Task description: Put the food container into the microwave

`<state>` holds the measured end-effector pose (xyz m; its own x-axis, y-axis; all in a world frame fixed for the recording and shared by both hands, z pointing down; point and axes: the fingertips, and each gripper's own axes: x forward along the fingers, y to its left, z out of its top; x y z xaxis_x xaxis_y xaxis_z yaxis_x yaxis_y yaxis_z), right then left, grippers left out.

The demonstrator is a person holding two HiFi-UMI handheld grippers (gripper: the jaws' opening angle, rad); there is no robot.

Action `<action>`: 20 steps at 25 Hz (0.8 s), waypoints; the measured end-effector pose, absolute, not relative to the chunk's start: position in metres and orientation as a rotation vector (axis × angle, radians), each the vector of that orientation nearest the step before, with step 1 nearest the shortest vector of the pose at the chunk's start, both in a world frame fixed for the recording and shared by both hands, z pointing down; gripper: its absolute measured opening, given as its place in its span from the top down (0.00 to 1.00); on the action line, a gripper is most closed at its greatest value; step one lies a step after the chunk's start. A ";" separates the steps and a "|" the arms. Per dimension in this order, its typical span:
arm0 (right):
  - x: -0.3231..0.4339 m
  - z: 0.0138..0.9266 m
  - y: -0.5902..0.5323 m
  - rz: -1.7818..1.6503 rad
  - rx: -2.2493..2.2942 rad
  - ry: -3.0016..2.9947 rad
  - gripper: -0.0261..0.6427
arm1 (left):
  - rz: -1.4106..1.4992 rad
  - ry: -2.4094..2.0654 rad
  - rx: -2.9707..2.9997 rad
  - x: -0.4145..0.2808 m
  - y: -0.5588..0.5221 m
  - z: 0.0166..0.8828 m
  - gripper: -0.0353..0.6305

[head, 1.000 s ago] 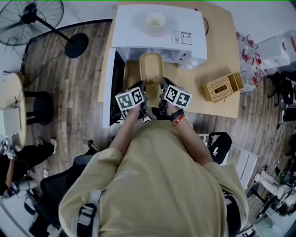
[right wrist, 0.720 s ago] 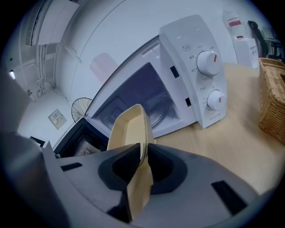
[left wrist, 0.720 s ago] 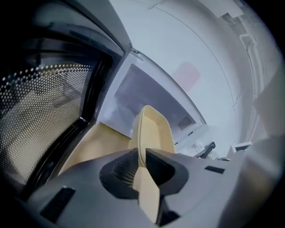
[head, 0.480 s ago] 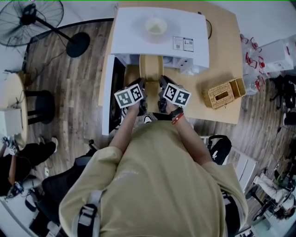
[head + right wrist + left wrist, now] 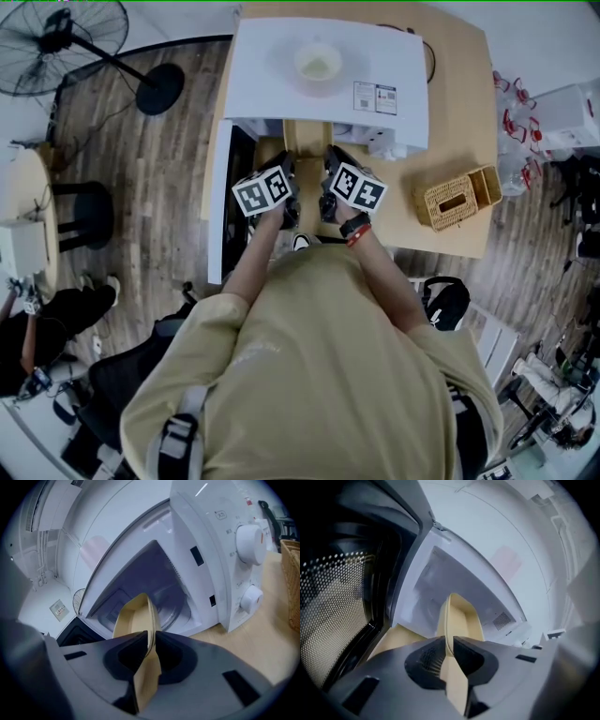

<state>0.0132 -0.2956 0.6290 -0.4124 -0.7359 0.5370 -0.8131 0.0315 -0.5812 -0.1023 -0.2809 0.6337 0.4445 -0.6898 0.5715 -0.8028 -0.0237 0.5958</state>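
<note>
Endwise, food container (image 5: 307, 141), long axis into microwave (image 5: 272, 86)

Looks like a lab or office test space to me, not somebody's kitchen. The white microwave (image 5: 328, 75) just ahead of the left gripper (image 5: 286, 178) and right gripper (image 5: 330, 173) sits on a plain wooden table (image 5: 459, 103) out in an open room with a wood-plank floor (image 5: 169, 187).

Well off to the left of the left gripper there's a black pedestal fan (image 5: 66, 33) and a black stool (image 5: 80, 216), and further back on that side another person (image 5: 37, 342) in black.

Right of the right gripper is a wicker box (image 5: 457, 195), then clear storage bins (image 5: 562, 103) with red clips, plus a black bag (image 5: 448, 295) on the floor. The gear at the far right is too small to tell.
</note>
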 end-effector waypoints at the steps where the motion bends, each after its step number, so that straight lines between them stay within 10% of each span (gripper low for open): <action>1: 0.013 0.628 -0.299 1.335 1.655 -2.197 0.87 | 0.145 -1.291 1.758 -0.102 -0.285 0.633 0.87; 20: 0.009 0.626 -0.351 1.191 1.685 -2.266 0.86 | 0.102 -1.338 1.841 -0.105 -0.343 0.627 0.87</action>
